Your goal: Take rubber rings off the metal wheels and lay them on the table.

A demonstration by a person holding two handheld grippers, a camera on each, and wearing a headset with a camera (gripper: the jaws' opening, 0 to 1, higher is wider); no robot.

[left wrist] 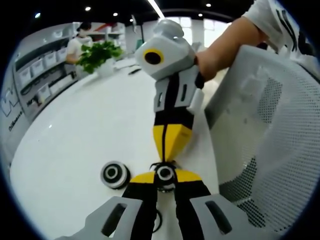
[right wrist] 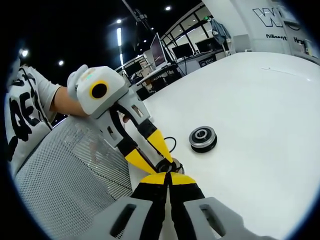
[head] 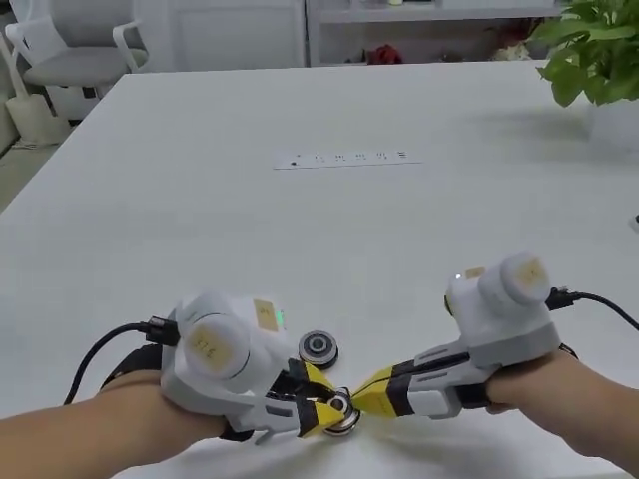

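Yellow-tipped, the left gripper clamps a metal wheel in the head view, meeting the right gripper tip to tip. In the left gripper view, the right gripper's jaws pinch shut on that wheel's rubber ring. In the right gripper view, a second wheel lies beyond its tips, to the right.

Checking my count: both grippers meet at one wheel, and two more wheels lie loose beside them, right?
Not quite: one loose wheel lies on the table beside them, not two, per the head view. The left gripper and right gripper do meet at the held wheel.
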